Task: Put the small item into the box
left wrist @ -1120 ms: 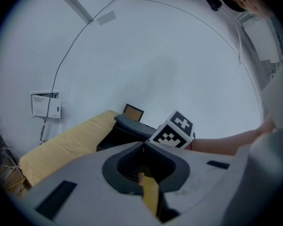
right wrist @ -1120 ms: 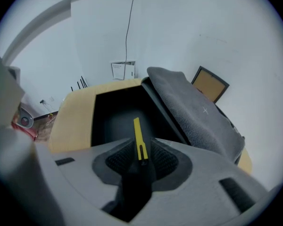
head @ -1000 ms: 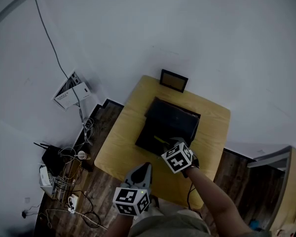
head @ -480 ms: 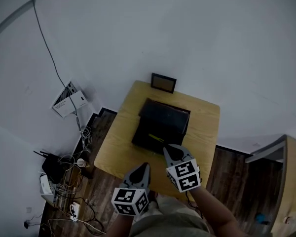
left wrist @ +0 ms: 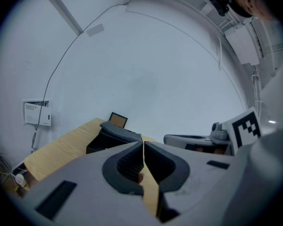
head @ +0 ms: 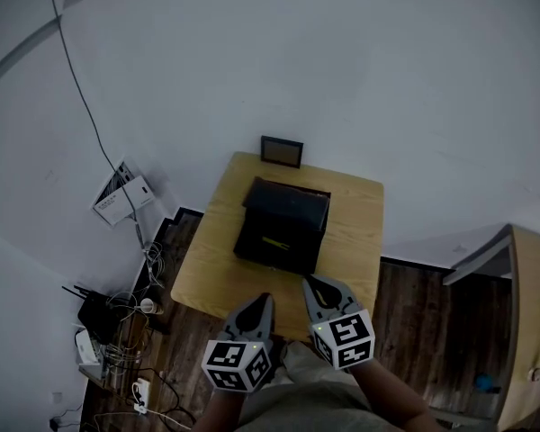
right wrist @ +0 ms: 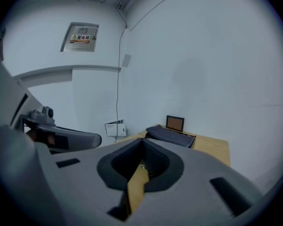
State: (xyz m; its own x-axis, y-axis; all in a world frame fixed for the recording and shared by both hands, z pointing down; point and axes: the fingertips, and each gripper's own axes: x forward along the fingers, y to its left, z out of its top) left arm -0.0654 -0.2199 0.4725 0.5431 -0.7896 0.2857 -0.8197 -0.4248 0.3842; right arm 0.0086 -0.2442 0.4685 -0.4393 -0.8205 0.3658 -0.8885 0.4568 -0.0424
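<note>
A black box (head: 288, 216) stands open on the wooden table (head: 355, 219), its lid tipped toward the wall. A thin yellow item (head: 273, 240) lies inside it. Both grippers hover at the table's near edge, short of the box. My left gripper (head: 262, 301) is shut with nothing in it, its tips meeting (left wrist: 142, 142). My right gripper (head: 316, 284) is also shut and empty (right wrist: 142, 140). The box (left wrist: 103, 140) shows ahead of the left jaws, and the box (right wrist: 172, 135) also appears beyond the right jaws.
A small dark-framed picture (head: 281, 150) leans on the wall behind the table. Cables and a power strip (head: 117, 331) clutter the floor at the left, and a white wall panel (head: 119, 192) hangs nearby. A wooden cabinet (head: 531, 313) stands at the right.
My right gripper has drawn back from over the box to the table's near edge, and the yellow item now lies in the box. The head view has pulled away from the table.
</note>
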